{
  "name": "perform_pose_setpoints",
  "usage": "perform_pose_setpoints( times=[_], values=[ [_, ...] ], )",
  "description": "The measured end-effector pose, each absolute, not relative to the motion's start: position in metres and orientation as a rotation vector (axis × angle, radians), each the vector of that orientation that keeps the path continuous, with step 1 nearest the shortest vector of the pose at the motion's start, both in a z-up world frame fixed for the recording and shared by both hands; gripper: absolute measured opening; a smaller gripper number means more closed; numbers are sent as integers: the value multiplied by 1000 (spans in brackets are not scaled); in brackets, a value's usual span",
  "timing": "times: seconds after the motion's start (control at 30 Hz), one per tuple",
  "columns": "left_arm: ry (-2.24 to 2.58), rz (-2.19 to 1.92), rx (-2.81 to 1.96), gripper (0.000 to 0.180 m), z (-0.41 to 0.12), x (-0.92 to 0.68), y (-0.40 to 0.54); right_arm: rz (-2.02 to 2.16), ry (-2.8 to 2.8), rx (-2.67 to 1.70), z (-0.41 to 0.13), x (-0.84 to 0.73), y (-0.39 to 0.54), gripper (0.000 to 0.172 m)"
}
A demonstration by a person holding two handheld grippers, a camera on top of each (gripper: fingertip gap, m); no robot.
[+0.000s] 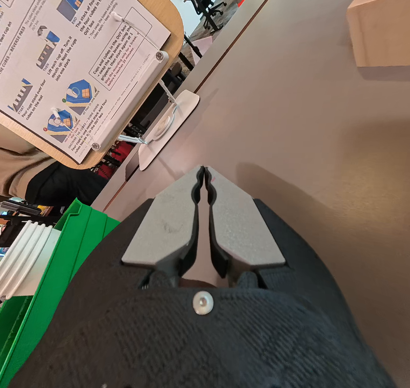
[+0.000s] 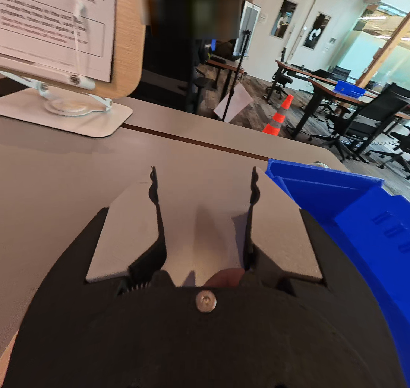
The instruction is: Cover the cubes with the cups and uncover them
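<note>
Left gripper [image 1: 203,168] closed, bare; right gripper [image 2: 203,168] spread.

grey table [image 2: 66,177]: white stand base [image 2: 66,119], blue bin [image 2: 332,210], green bin [image 1: 66,255], cardboard box [image 1: 381,26].

Black gripper bodies [image 1: 204,333], grey jaws, silver screws [image 2: 205,303]

Green bin [image 1: 66,255], blue bin [image 2: 355,210], orange-grey cone [image 2: 280,116]
</note>
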State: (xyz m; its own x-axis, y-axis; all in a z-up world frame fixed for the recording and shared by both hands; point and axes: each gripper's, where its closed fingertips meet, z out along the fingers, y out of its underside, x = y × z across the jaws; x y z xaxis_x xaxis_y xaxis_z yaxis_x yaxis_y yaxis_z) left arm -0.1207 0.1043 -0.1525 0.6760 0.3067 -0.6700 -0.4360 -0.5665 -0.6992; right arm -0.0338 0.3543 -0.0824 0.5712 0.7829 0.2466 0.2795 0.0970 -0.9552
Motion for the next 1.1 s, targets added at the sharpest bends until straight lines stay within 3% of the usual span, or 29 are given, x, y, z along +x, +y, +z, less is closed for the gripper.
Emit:
perform_pose_setpoints(
  times=[0.07,0.37,0.43,0.57,0.6,0.7,0.87,1.0,1.03,1.1],
  values=[
    [88,982,-1934,0,-151,-122,103,520,-1018,-1448,-85,-39,341,94],
    [-120,830,-1940,5,-145,-102,82,456,-1113,-1381,-95,-42,331,107],
    [-189,763,-1927,17,-137,-94,61,456,-1100,-1369,-92,-40,331,107],
    [-413,754,-1818,63,-102,-98,-12,498,-1080,-1363,-83,-39,325,107],
    [-477,797,-1781,64,-91,-105,-37,501,-1079,-1355,-81,-39,323,107],
    [-678,871,-1694,65,-76,-133,-105,501,-1080,-1335,-78,-39,318,107],
    [-868,861,-1834,60,-120,-176,-147,493,-1094,-1304,-75,-40,310,107],
    [-822,728,-1858,23,-133,-178,-122,493,-1081,-1303,-74,-38,312,106],
    [-803,693,-1867,4,-136,-176,-113,498,-1079,-1310,-74,-38,313,106],
    [-849,754,-1846,4,-136,-181,-111,504,-1080,-1325,-76,-38,315,106]
  ],
)
